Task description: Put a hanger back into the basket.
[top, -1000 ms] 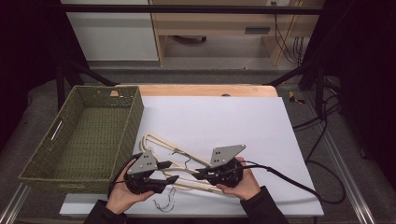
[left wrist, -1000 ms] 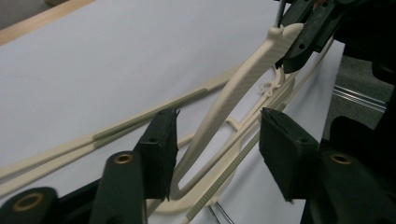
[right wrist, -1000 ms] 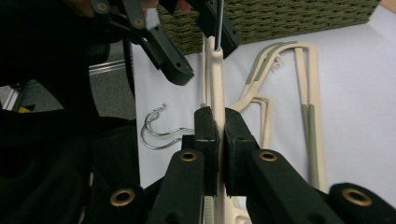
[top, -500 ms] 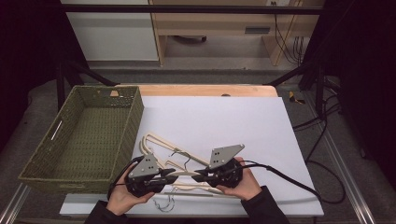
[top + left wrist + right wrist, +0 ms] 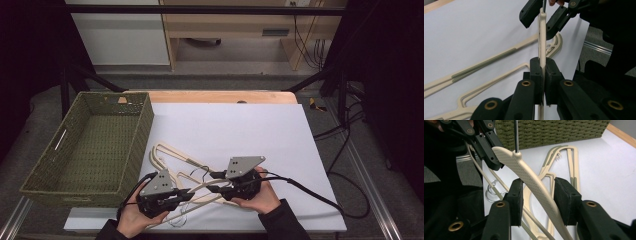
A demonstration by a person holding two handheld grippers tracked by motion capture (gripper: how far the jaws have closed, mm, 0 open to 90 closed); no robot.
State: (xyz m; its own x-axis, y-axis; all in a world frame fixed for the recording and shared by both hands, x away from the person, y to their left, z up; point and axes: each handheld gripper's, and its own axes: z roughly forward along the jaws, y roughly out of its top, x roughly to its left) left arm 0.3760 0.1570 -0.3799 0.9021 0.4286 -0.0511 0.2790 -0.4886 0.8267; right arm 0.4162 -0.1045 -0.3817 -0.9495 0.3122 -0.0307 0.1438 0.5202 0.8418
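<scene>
Several cream plastic hangers lie tangled at the front of the white table [image 5: 240, 125]. My left gripper [image 5: 186, 193] [image 5: 543, 66] is shut on one arm of a raised hanger [image 5: 202, 186] [image 5: 542, 37] [image 5: 529, 175], held edge-on. My right gripper [image 5: 214, 182] [image 5: 537, 190] stands open astride the same hanger's textured arm, with a gap on each side; its jaws also flank the hanger at the top of the left gripper view. The hanger's metal hook [image 5: 516, 135] rises by the left gripper's jaws. Other hangers [image 5: 167, 152] [image 5: 484, 65] [image 5: 569, 157] lie flat beneath.
A green woven basket [image 5: 145, 135] [image 5: 554, 132] stands on the left of the table, nothing inside it. Wire hooks [image 5: 491, 192] lie near the front edge. Cables trail off to the right [image 5: 310, 192]. Bare white surface stretches behind the hangers.
My left gripper has shifted slightly towards the front edge with the hanger in its jaws. The right gripper has hardly moved.
</scene>
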